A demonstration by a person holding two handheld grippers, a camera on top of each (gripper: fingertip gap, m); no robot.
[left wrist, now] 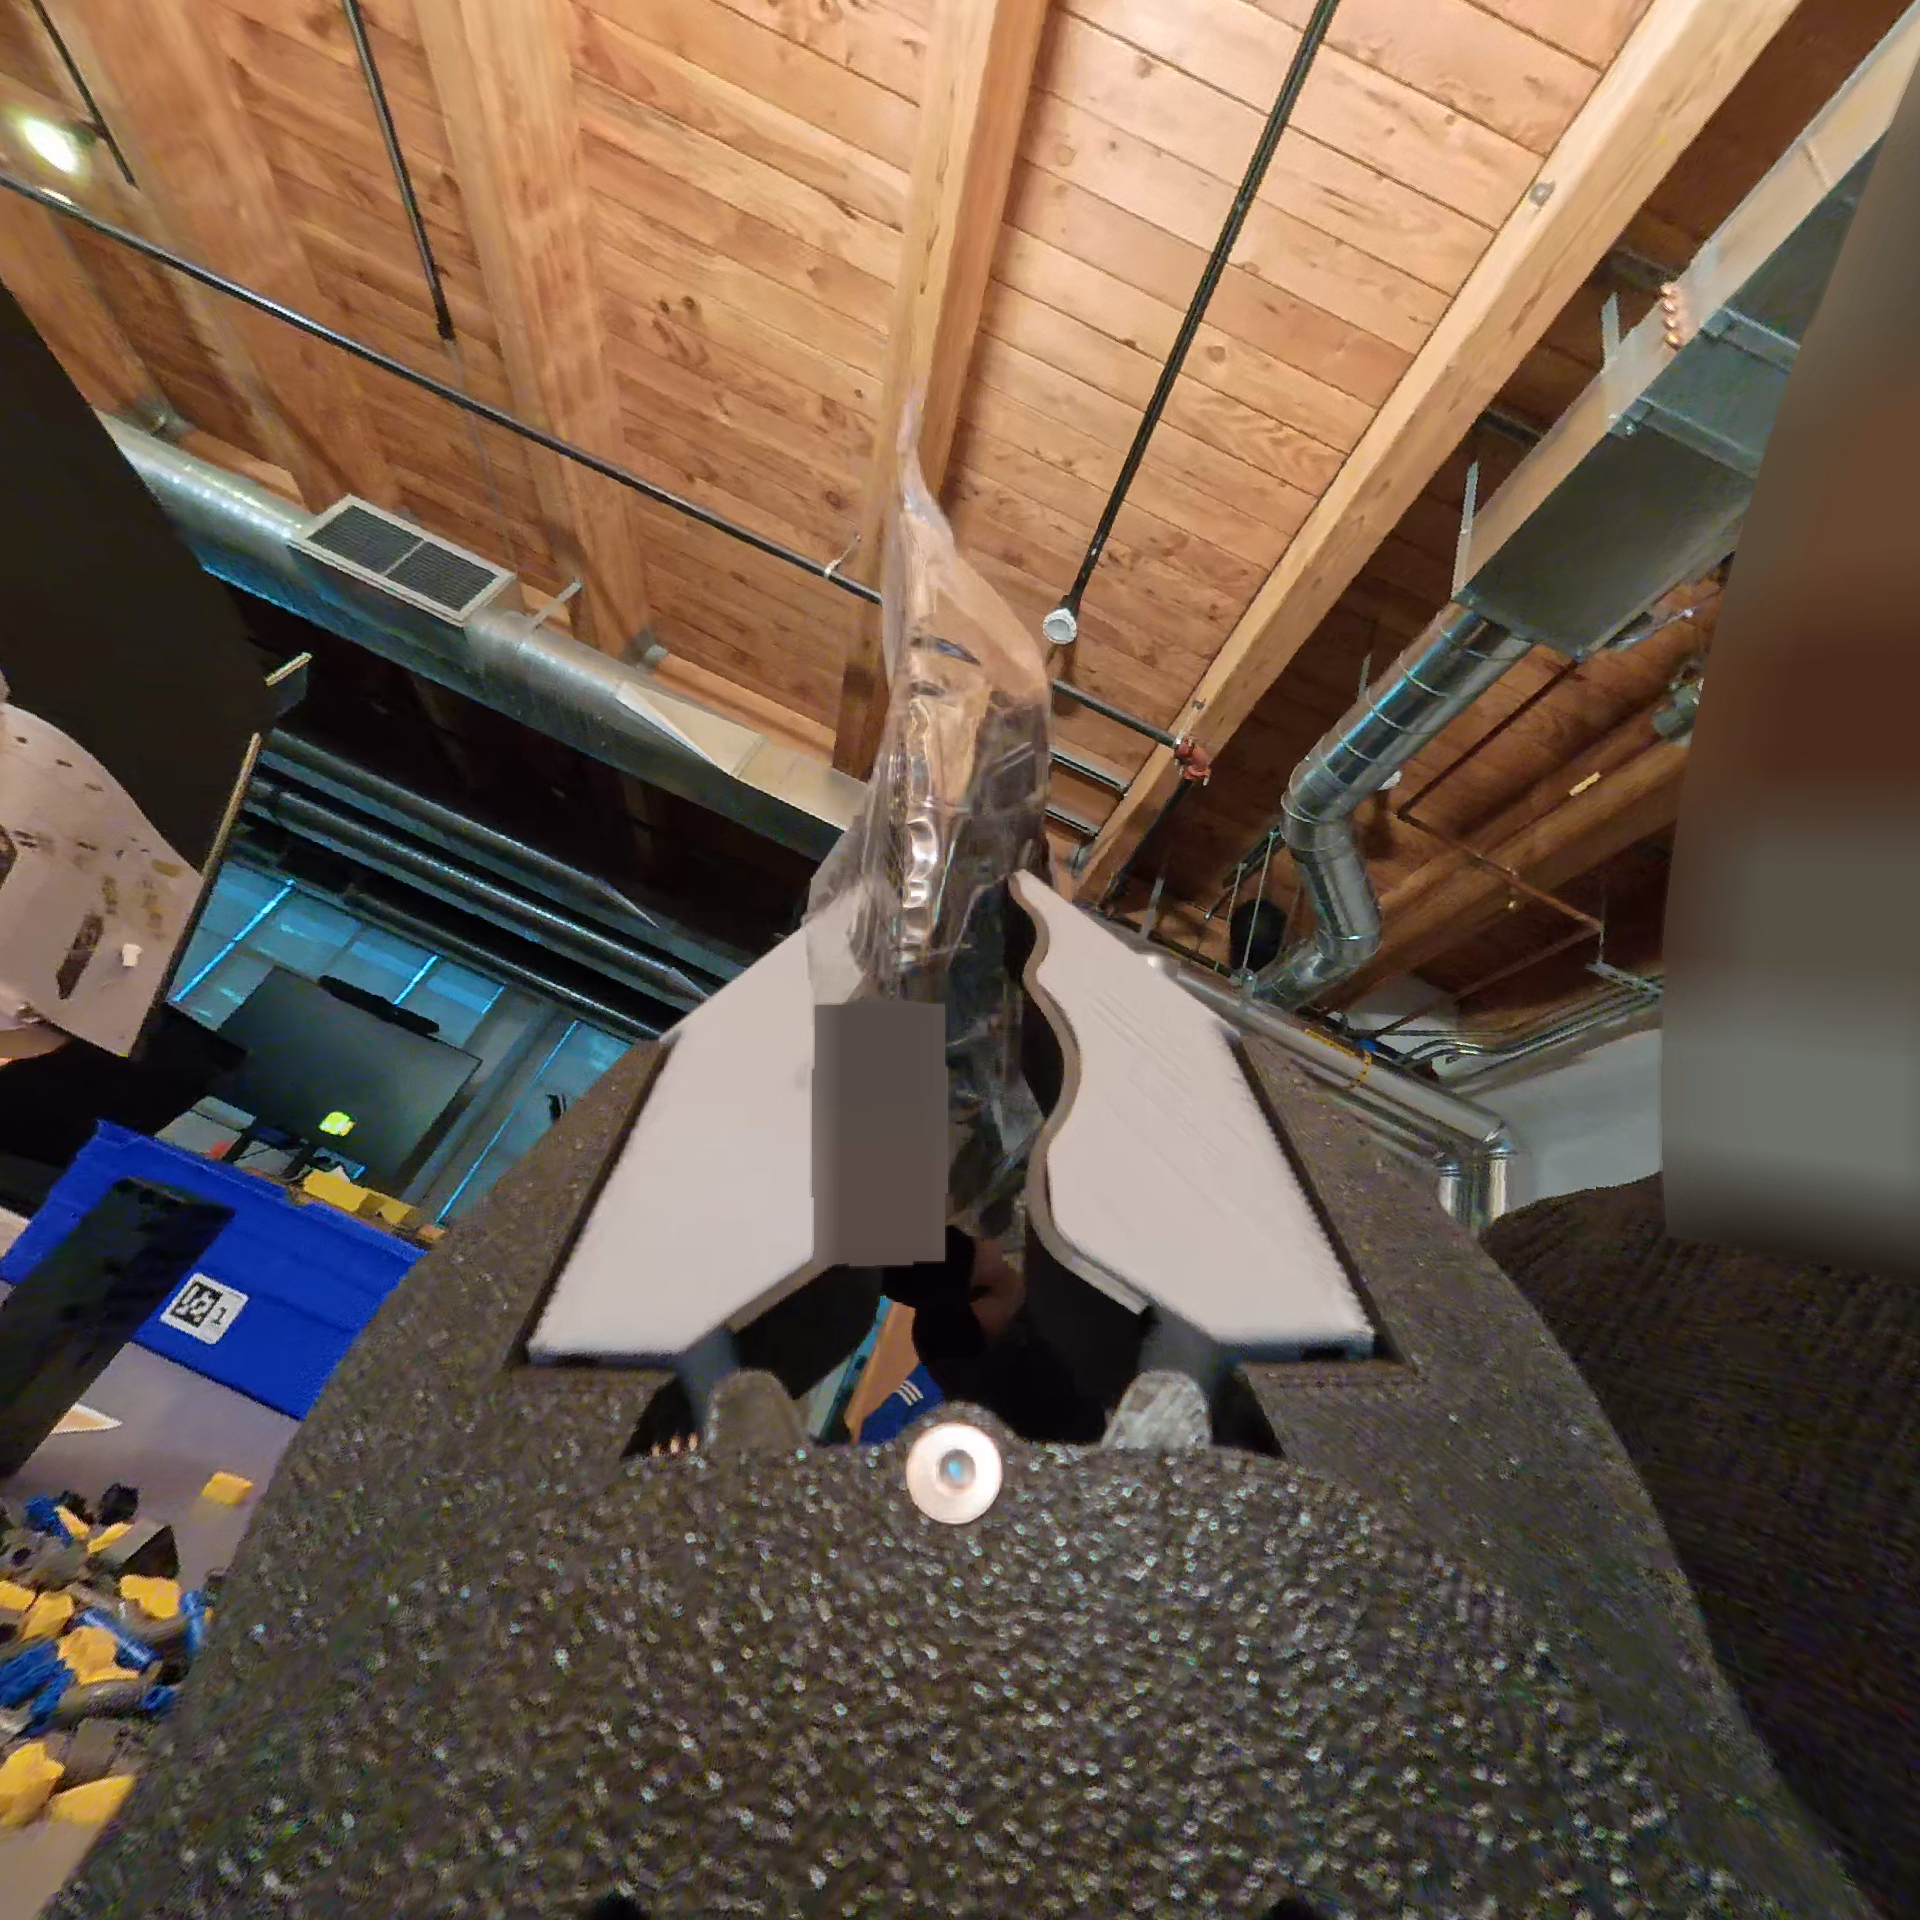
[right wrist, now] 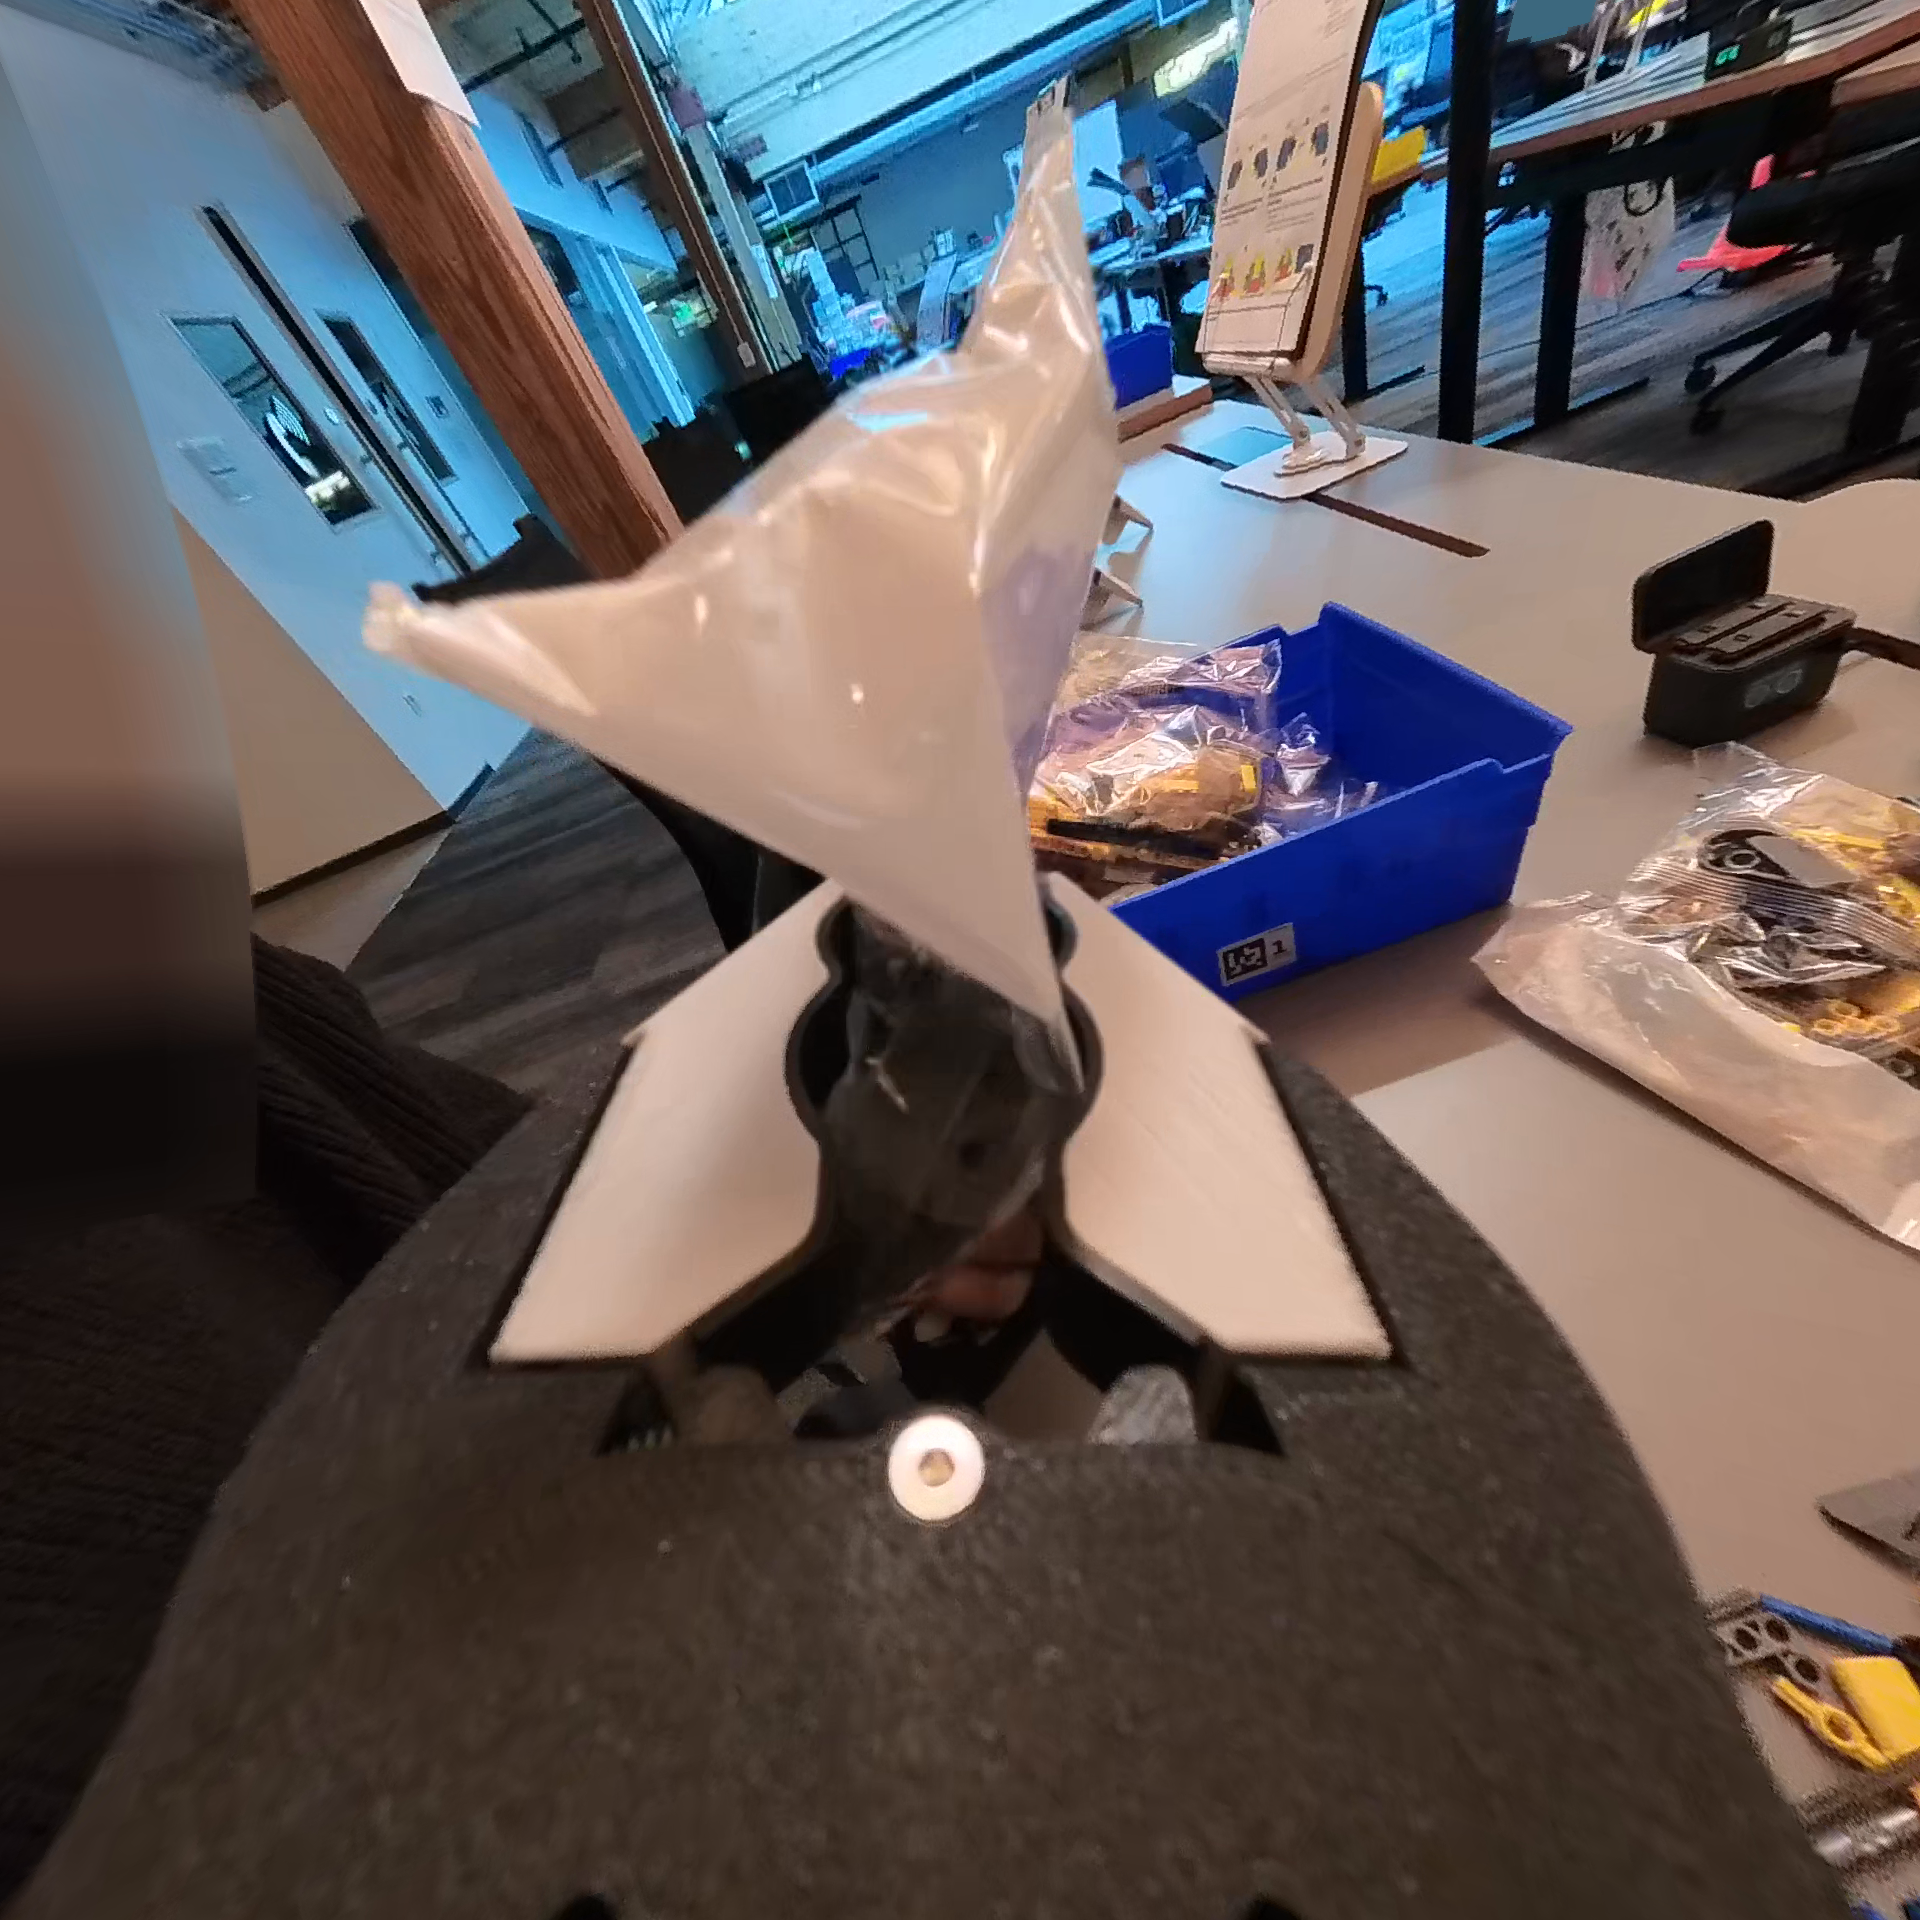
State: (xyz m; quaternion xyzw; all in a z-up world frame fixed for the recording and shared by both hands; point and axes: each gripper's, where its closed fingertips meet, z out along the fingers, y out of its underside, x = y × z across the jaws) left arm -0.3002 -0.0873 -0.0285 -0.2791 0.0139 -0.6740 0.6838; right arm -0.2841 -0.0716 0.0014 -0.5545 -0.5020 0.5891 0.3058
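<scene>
My left gripper [left wrist: 935, 914] points up toward the wooden ceiling and is shut on a clear plastic bag [left wrist: 951, 717] that sticks up past its grey fingers [left wrist: 1132, 1091]. My right gripper [right wrist: 951, 914] is shut on a clear plastic bag [right wrist: 831, 634], which fans out upward in front of the lens. I cannot tell whether both grip the same bag. Dark contents sit low in the bag between the right fingers [right wrist: 717, 1132].
A blue bin [right wrist: 1382, 821] with several bagged parts stands on the grey table [right wrist: 1558, 1195]. Another filled bag [right wrist: 1766, 935] lies at right, a black case [right wrist: 1735, 644] behind it. Loose yellow and blue parts [left wrist: 73, 1652] lie on the table. A blue bin [left wrist: 291, 1288] shows left. A tablet stand [right wrist: 1299, 312] stands at back. Some 4 centimeters of space lies between my two pairs of fingers.
</scene>
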